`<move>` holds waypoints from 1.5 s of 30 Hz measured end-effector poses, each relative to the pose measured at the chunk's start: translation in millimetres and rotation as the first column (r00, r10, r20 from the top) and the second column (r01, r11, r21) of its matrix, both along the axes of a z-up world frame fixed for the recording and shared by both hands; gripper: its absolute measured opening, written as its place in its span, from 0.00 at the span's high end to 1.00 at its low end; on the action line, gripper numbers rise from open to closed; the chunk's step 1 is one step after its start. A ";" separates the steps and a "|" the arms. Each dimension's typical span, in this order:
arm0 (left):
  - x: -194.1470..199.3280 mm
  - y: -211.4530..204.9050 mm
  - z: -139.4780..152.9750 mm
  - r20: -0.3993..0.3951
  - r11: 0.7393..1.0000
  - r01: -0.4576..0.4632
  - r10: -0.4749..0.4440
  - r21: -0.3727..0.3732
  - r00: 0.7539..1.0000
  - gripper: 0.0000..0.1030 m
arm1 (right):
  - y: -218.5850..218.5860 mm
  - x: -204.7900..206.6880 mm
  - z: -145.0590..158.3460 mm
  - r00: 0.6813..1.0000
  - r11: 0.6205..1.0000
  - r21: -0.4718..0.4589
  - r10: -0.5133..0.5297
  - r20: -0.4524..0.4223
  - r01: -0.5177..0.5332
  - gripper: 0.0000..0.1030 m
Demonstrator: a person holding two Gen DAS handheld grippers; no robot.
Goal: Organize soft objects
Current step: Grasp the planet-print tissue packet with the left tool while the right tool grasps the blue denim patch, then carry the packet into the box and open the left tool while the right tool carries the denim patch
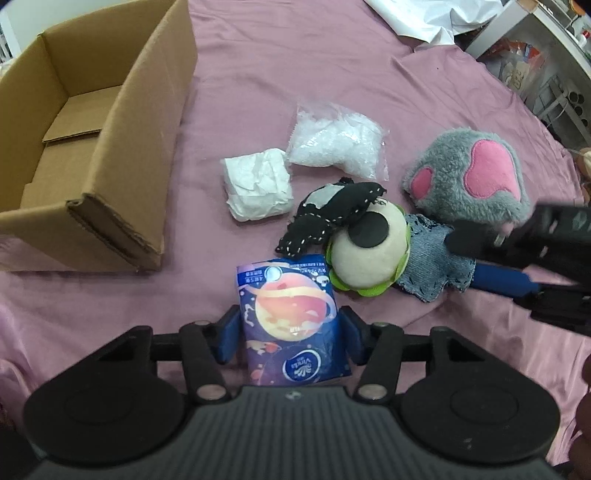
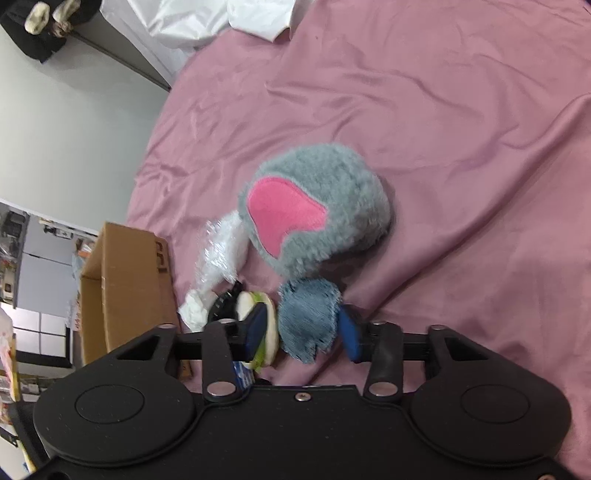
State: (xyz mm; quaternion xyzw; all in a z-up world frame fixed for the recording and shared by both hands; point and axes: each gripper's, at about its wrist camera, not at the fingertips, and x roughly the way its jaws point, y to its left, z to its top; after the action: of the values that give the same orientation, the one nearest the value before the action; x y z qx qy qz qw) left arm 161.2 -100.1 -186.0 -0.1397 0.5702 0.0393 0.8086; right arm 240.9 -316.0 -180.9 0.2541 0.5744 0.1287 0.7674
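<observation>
A blue tissue pack (image 1: 291,325) printed with a planet lies on the pink sheet between my left gripper's (image 1: 291,332) blue pads, which touch both its sides. Just beyond it lies a plush doll (image 1: 364,254) with a cream head, black hat and denim body (image 1: 436,258). From the right, my right gripper (image 1: 476,262) reaches in. In the right wrist view its fingers (image 2: 349,332) close on the denim body (image 2: 306,317), one pad against the cream head. A grey plush paw (image 2: 314,210) with pink pads lies beyond.
An open cardboard box (image 1: 110,147) with a bare floor stands at the left on the sheet (image 1: 295,55). A wrapped white wad (image 1: 258,188) and a clear bag of white filling (image 1: 336,144) lie between box and paw. White cloth (image 2: 221,18) lies at the bed's far edge.
</observation>
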 end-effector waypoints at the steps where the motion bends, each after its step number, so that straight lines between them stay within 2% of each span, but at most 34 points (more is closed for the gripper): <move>1: -1.0 1.2 1.6 0.002 1.000 -0.002 0.002 -0.008 1.000 0.48 | 1.2 0.0 -2.4 1.000 1.000 -0.006 0.004 -0.011 -0.004 0.76; 2: -2.2 1.8 3.7 0.007 1.000 -0.003 0.003 -0.012 1.000 0.48 | 1.7 -0.7 -3.9 1.000 1.000 -0.009 0.008 -0.018 -0.008 0.81; 5: -7.9 2.4 15.8 0.040 1.000 0.002 -0.001 -0.016 0.999 0.48 | 2.6 -4.1 0.9 1.000 1.000 -0.012 0.019 0.009 -0.018 0.88; 8: -11.8 5.3 26.9 0.065 1.000 0.000 0.001 -0.020 0.998 0.48 | 3.8 -8.1 8.4 0.999 1.000 -0.014 0.022 0.042 -0.022 0.90; 22: -39.9 32.0 89.7 0.177 1.000 -0.026 0.025 0.006 0.984 0.48 | -3.9 -30.8 48.2 0.978 1.000 0.023 0.008 0.207 -0.013 0.91; 27: -45.9 36.6 104.0 0.214 0.998 -0.002 -0.012 0.066 0.977 0.48 | 3.0 -38.4 67.0 0.958 1.000 0.009 0.022 0.286 -0.026 0.91; 32: -47.6 48.4 114.0 0.237 0.996 0.010 -0.032 0.092 0.971 0.48 | 16.7 -42.8 88.2 0.928 0.997 -0.009 0.071 0.366 -0.073 0.91; 39: -47.1 67.2 127.8 0.263 0.994 0.001 -0.031 0.113 0.964 0.48 | 38.8 -43.0 104.8 0.897 0.993 -0.061 0.120 0.426 -0.104 0.91; 45: -43.4 84.6 137.0 0.292 0.991 -0.018 -0.021 0.130 0.956 0.48 | 60.1 -40.8 112.8 0.876 0.989 -0.055 0.147 0.459 -0.137 0.91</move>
State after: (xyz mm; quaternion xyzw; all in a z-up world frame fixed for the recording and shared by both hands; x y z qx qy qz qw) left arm 117.8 -15.6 -49.0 -0.0899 0.4407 0.0551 0.8914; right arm 200.1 -255.9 -68.1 0.1654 0.3939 0.2353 0.8730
